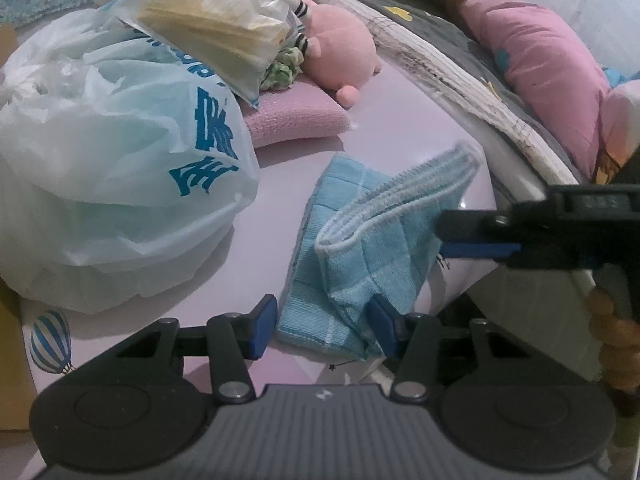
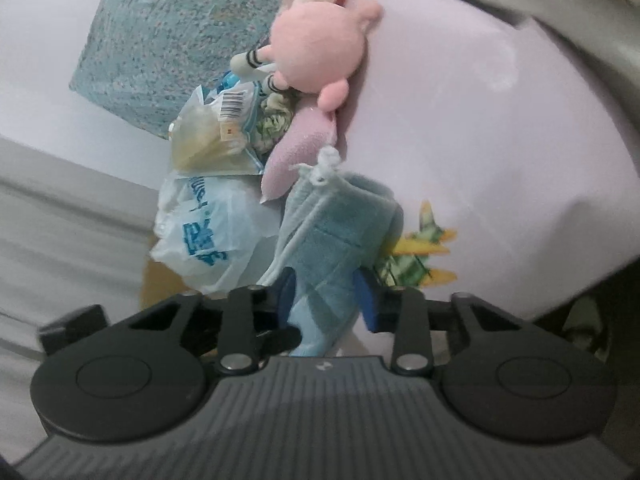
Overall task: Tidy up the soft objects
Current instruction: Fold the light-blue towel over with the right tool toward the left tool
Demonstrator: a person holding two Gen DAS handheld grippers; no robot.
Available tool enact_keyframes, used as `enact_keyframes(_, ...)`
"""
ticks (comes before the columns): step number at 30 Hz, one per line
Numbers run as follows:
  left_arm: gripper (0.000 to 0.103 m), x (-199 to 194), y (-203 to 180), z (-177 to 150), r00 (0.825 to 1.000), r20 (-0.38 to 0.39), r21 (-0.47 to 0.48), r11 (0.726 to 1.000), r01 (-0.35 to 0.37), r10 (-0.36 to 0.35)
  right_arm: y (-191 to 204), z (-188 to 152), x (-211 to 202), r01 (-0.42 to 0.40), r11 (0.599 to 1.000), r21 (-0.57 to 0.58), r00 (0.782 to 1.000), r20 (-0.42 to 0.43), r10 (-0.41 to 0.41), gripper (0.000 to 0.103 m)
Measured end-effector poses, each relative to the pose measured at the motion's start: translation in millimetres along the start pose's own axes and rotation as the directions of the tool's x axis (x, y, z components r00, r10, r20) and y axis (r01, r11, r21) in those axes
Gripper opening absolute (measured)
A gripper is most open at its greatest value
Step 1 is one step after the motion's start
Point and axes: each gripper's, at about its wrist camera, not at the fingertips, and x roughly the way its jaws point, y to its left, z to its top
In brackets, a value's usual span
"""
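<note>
pink bedsheet [image 1: 384, 128] | blue cloth [image 1: 360, 256] folded, long axis toward pillows | right hand-held gripper [image 2: 326, 296] clamps it | left hand-held gripper [image 1: 320, 330] half-wide, astride cloth

blue towel [image 1: 360, 264]: terry cloth, matt, nubby
bag [image 1: 120, 168]: thin plastic, glossy, crinkled
plush pig [image 1: 340, 52]: fleece, matt
bedsheet [image 1: 380, 136]: smooth cloth

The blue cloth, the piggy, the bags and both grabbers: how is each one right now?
blue cloth: folded, partly lifted
pink plush pig: lying on the pink towel's far edge
pink towel: folded flat
white plastic bag: stuffed, bulging
right gripper: shut on blue cloth
left gripper: open around cloth
</note>
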Motion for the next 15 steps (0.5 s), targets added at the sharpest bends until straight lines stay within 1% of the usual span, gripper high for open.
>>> enact_keyframes(1,0.052,-0.5,-1.1,-0.4,1.0,0.003,0.009,1.0,-0.004,0.004,3.0,0.9,1.7,0.018,1.0,-0.024,1.0,0.008,-0.018,0.023)
enact_keyframes(4,0.052,1.0,-4.0,-0.3,1.0,0.007,0.027,1.0,-0.013,0.013,15.3,2.2,7.1,0.067,0.993,-0.096,0.997,0.033,-0.064,0.017)
enact_keyframes(6,0.053,1.6,-4.9,-0.7,1.0,0.009,0.036,0.999,-0.019,0.019,20.3,2.8,6.9,0.074,0.991,-0.11,0.996,0.048,-0.069,0.014)
enact_keyframes(9,0.053,1.7,-4.1,-0.8,1.0,0.008,0.034,0.999,-0.018,0.018,29.4,3.2,-1.2,0.079,0.987,-0.14,0.994,0.083,-0.068,0.013)
enact_keyframes(12,0.053,2.1,-3.4,-1.0,1.0,0.009,0.033,0.999,-0.017,0.017,38.7,3.6,-9.6,0.036,0.983,-0.18,0.995,0.096,-0.019,0.013)
enact_keyframes(15,0.054,2.1,-4.0,-2.1,1.0,0.015,0.042,0.999,-0.022,0.021,39.2,8.3,-1.7,-0.01,0.983,-0.182,0.998,0.06,0.021,0.013)
